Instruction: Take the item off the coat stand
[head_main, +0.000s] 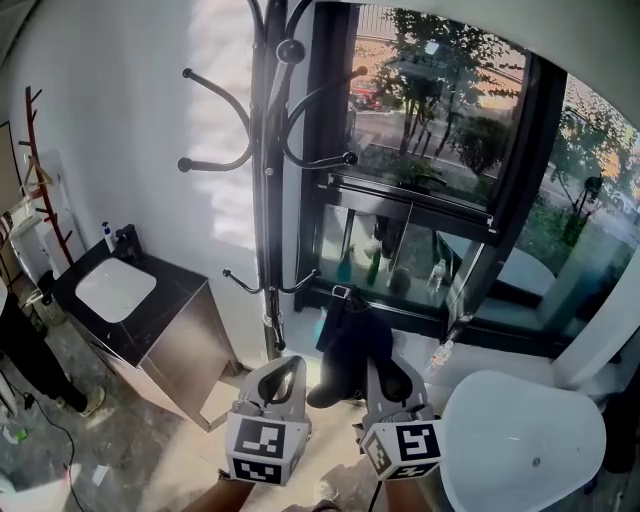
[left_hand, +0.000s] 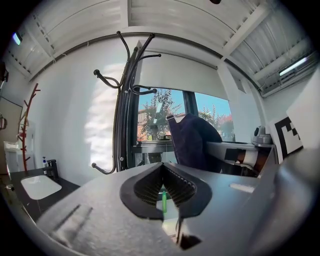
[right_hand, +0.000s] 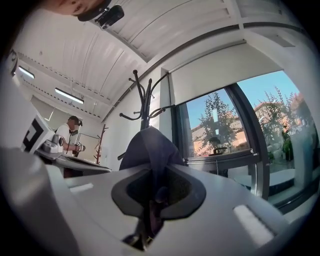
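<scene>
The black coat stand (head_main: 268, 200) rises in front of the window, its curved hooks bare. A dark navy cloth item (head_main: 350, 340) hangs just right of the stand's lowest hook (head_main: 305, 283), and my right gripper (head_main: 385, 372) is shut on it. In the right gripper view the cloth (right_hand: 149, 147) runs down between the jaws of the right gripper (right_hand: 157, 192). In the left gripper view the item (left_hand: 192, 142) appears right of the stand (left_hand: 122, 115) and apart from it. My left gripper (head_main: 283, 367) is beside it, jaws shut with nothing in them (left_hand: 162, 186).
A black-topped cabinet with a white basin (head_main: 115, 290) stands at the left. A white rounded tub (head_main: 520, 440) fills the lower right. The black-framed window (head_main: 520, 200) is behind the stand. A red-brown branch stand (head_main: 45, 180) is by the left wall. A person (right_hand: 70, 134) stands far off.
</scene>
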